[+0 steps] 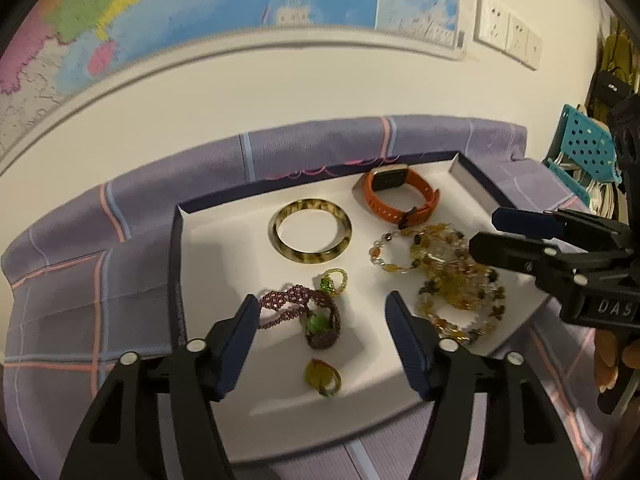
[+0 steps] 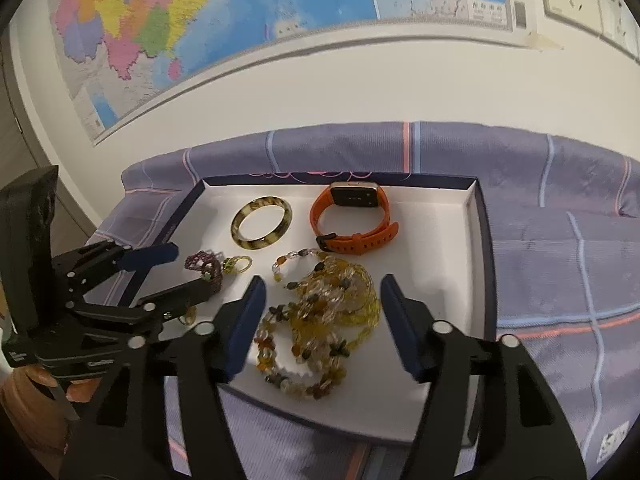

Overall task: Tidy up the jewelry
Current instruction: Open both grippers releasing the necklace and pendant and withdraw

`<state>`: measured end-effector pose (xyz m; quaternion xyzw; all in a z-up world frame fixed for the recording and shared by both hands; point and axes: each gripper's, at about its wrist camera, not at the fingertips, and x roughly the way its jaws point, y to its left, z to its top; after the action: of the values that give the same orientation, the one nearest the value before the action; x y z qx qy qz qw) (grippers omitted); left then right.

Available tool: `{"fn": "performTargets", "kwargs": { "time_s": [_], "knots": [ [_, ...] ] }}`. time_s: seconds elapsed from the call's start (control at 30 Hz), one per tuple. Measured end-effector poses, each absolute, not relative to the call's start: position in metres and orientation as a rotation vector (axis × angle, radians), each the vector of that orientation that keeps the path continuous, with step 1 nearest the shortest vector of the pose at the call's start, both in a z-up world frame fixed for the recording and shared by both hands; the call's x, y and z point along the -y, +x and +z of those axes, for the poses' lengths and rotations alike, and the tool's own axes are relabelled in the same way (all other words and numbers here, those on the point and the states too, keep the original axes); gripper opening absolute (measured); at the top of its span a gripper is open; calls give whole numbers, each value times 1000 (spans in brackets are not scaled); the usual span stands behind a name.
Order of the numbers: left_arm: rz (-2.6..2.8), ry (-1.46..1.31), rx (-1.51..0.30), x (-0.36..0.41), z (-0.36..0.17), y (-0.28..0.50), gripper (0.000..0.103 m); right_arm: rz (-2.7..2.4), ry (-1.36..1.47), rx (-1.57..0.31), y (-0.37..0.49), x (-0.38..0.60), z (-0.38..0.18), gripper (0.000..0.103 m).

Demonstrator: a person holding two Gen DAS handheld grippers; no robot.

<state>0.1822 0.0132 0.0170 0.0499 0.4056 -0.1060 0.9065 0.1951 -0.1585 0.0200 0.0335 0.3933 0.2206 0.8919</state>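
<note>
A white tray (image 1: 224, 240) with a dark rim holds the jewelry. In it lie a tortoiseshell bangle (image 1: 280, 236), an orange watch (image 1: 400, 196), a heap of amber bead strands (image 1: 452, 280), a maroon beaded bracelet (image 1: 304, 312), a small green ring (image 1: 334, 280) and a yellow ring (image 1: 323, 377). My left gripper (image 1: 320, 316) is open above the maroon bracelet. My right gripper (image 2: 322, 294) is open above the amber beads (image 2: 320, 320). The right wrist view also shows the bangle (image 2: 262, 226) and the watch (image 2: 352, 216).
The tray (image 2: 476, 280) rests on a purple plaid cloth (image 2: 560, 240) against a white wall with a map (image 2: 240, 20). Wall sockets (image 1: 508, 32) and a teal perforated basket (image 1: 588, 148) are at the right.
</note>
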Motion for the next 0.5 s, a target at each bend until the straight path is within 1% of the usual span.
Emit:
{"fn": "performTargets", "kwargs": {
  "time_s": [0.03, 0.07, 0.1, 0.13, 0.17, 0.2, 0.27, 0.37, 0.43, 0.5],
  "knots": [
    [-218, 108, -824, -13, 20, 176, 72, 457, 65, -809, 191, 158, 21, 65],
    [-215, 108, -812, -14, 23, 172, 80, 456, 62, -800, 186, 159, 23, 70],
    [-210, 105, -795, -15, 26, 167, 83, 452, 58, -789, 181, 159, 24, 74],
    [-204, 100, -779, -17, 29, 161, 90, 446, 51, -779, 175, 159, 25, 80],
    [-199, 90, -767, -20, 31, 155, 97, 440, 46, -769, 171, 159, 25, 83],
    [-193, 75, -752, -22, 34, 148, 96, 436, 37, -759, 167, 159, 26, 85],
    [-178, 68, -736, -23, 36, 139, 96, 422, 4, -742, 156, 156, 25, 93],
    [-149, 42, -733, -26, 35, 126, 96, 415, -16, -732, 144, 154, 22, 95],
    [-132, 19, -741, -28, 33, 119, 96, 403, -26, -717, 135, 152, 22, 97],
    [-115, 4, -745, -30, 30, 110, 96, 398, -30, -701, 125, 152, 22, 97]
  ]
}}
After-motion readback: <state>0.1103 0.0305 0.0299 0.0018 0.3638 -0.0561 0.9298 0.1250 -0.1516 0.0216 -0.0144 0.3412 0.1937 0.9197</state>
